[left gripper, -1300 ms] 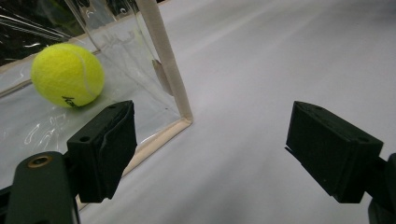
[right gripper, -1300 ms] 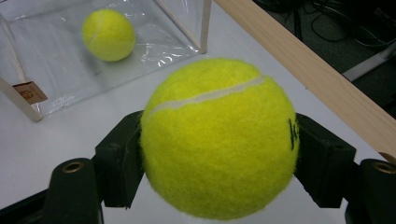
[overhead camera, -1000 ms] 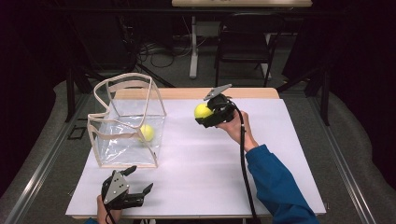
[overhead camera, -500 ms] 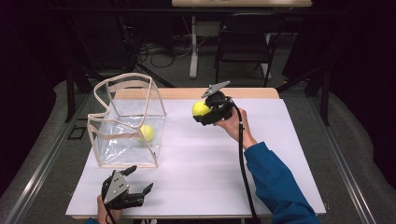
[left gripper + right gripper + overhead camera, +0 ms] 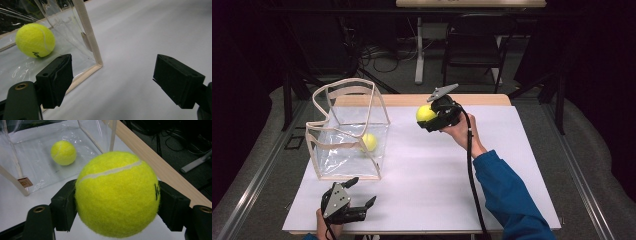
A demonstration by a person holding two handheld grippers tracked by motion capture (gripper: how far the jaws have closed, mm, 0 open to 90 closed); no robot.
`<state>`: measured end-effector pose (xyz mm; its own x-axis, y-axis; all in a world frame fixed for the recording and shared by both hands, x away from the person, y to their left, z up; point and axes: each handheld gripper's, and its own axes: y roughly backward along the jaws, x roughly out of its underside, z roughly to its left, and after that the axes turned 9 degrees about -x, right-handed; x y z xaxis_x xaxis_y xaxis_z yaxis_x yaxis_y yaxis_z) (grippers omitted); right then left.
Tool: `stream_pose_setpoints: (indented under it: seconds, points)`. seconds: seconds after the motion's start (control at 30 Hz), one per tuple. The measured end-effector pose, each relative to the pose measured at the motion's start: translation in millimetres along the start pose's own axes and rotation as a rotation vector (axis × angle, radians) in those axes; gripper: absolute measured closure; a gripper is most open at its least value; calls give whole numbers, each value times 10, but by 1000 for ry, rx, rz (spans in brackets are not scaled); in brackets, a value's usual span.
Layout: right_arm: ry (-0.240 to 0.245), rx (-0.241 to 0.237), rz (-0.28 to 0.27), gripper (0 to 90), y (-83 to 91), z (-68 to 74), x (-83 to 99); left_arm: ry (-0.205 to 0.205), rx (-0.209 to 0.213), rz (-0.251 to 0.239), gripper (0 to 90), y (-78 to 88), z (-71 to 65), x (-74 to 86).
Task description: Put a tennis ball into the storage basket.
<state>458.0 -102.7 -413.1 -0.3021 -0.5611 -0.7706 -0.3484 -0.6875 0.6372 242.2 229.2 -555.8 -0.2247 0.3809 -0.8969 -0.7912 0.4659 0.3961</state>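
Clear bag w/ 2nd ball sits left of held ball.

High view overhead — gripper views close, sharing bag.

Dark room, grey floor, black chair, tangled cables behind white table.

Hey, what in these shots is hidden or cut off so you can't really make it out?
- Held tennis ball: its print, right gripper view, mostly covered by a jaw of the right gripper.
- Tennis ball in the clear bag: its lettering, left gripper view, cut short by the left gripper.
- Tag on the clear bag: right gripper view, too small to read.
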Motion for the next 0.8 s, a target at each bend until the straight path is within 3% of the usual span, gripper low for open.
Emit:
stream_pose_setpoints:
  seconds: [0.8]
  points:
    - [31,0,-24,262,31,65,-131,-3,2,1,161,-1,2,-1]
